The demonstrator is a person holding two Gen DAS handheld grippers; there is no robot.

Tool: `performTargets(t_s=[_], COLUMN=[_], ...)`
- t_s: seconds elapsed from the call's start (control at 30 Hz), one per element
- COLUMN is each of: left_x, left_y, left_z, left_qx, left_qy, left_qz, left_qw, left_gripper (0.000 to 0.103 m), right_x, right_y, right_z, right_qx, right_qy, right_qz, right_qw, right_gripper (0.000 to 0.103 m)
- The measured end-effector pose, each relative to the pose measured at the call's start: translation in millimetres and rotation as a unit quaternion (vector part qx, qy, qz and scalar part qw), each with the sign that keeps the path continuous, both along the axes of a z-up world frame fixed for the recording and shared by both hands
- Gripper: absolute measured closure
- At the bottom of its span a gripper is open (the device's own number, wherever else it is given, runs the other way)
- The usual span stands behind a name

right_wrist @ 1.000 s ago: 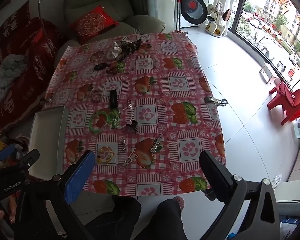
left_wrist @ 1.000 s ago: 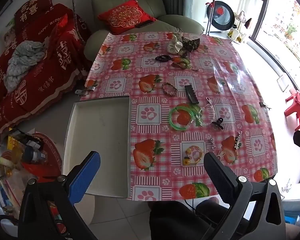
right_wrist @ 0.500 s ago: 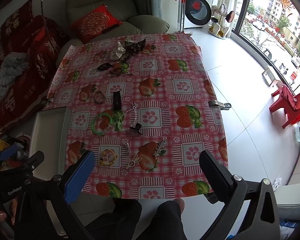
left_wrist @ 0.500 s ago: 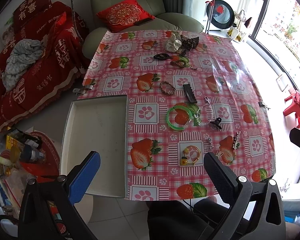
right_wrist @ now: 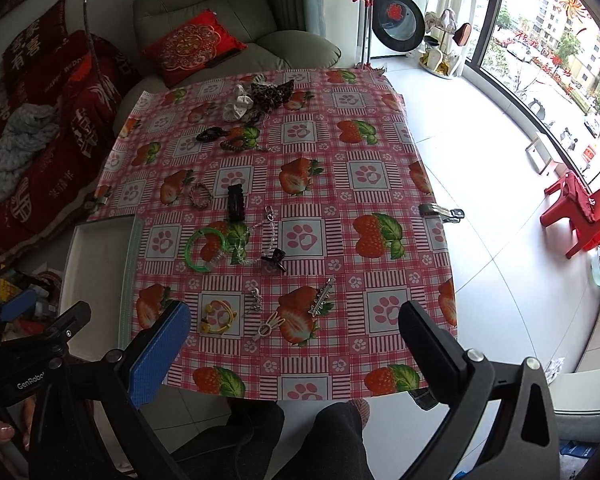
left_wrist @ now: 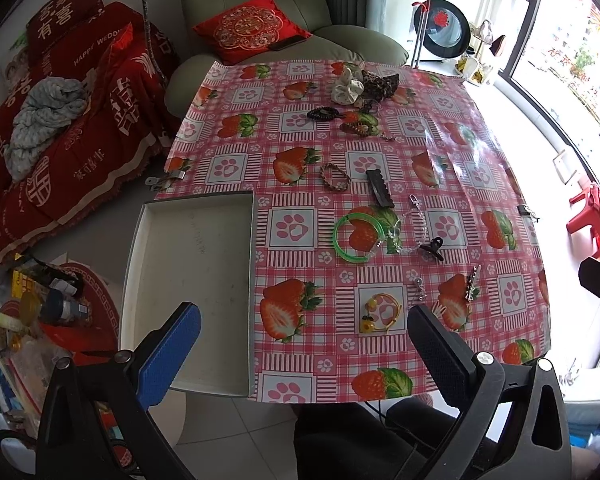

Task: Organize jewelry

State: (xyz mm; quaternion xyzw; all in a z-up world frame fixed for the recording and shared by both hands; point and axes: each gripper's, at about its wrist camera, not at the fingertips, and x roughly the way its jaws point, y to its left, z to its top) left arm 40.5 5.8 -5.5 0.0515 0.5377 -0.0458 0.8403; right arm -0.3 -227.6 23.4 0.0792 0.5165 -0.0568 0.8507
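The left hand-held gripper (left_wrist: 304,344) is held above the near edge of the counter (left_wrist: 452,148) with its two fingers spread wide and nothing between them. The right hand-held gripper (right_wrist: 296,336) is likewise held over the near edge, fingers spread wide and empty.

The counter is covered by a pink checked cloth printed with strawberries and paw prints. A shallow white tray (left_wrist: 140,240) is set at the left near corner of the counter, and nothing is seen inside it.

The jewelry is scattered over the cloth, all of it outside the tray. A yellow bracelet (left_wrist: 382,312) is found nearest the grippers, with a small silver piece (left_wrist: 419,289) just beside it on the right and a silver hair clip (left_wrist: 473,282) farther right. A green bangle (left_wrist: 354,236) is seen in the middle of the cloth, with a clear beaded chain (left_wrist: 406,226) touching its right side and a small black claw clip (left_wrist: 432,249) at the chain's near end. A black comb clip (left_wrist: 379,187) and a braided bracelet (left_wrist: 334,177) lie beyond the bangle. At the far end, a white scrunchie (left_wrist: 347,87) and a leopard-print scrunchie (left_wrist: 380,85) are placed touching each other, with a dark bracelet (left_wrist: 322,114) near them.
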Motion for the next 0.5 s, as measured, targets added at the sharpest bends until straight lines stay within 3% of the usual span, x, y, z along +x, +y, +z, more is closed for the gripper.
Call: performTargets(t_s=[0.5], left_x=[0.8], left_y=[0.6], left_z=[0.3], left_qx=[0.001], left_qy=[0.0], left_qz=[-0.001], left_qw=[1.0], left_gripper=[0.0], right_x=[1.0], right_y=[0.0], right_z=[0.5], right_qx=[0.0], right_qy=[0.0], right_qz=[-0.001], right_qw=[1.0], right_gripper=[0.0])
